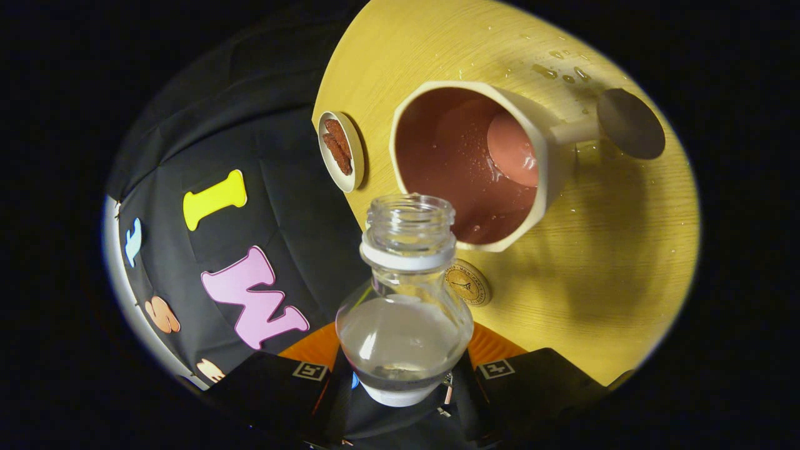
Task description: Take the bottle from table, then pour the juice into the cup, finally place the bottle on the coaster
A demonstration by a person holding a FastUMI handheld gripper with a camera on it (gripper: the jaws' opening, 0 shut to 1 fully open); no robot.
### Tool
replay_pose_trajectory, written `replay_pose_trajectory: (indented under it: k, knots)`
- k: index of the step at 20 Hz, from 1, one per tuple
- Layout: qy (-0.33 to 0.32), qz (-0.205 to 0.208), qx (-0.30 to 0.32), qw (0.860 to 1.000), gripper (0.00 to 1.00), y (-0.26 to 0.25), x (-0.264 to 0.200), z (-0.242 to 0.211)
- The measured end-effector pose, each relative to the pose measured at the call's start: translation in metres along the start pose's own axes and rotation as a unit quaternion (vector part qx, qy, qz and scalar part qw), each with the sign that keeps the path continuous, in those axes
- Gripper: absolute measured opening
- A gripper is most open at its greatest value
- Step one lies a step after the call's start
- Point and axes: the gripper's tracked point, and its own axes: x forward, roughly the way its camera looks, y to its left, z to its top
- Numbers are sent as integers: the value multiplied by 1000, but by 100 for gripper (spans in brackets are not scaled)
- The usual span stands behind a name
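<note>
Bottle tipped toward the cup, pour under way

The gripper point(403, 381) pinched the clear, uncapped plastic bottle point(405, 312) between both fingers, its mouth at the rim of the cream octagonal cup point(537, 156) with the brown interior on the yellow wooden table point(600, 262). A good pour needed slow tilting, the mouth kept over the opening; spilled droplets point(562, 72) showed beyond.

A round, pale wooden table point(612, 262) carries a small round cream dish point(341, 152) holding reddish-brown dried pieces point(338, 145). Clear droplets point(562, 74) speckle the wood. A small gold round medallion point(468, 282) lies flat on the table, well apart from the dish
</note>
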Motion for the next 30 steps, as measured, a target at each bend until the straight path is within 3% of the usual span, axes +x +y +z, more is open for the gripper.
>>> replay_pose_trajectory:
  k: [16, 30]
  knots:
    - [14, -2, 100, 995, 72, 9, 3, -10]
    - [14, 14, 198, 980, 72, 25, -2, -1]
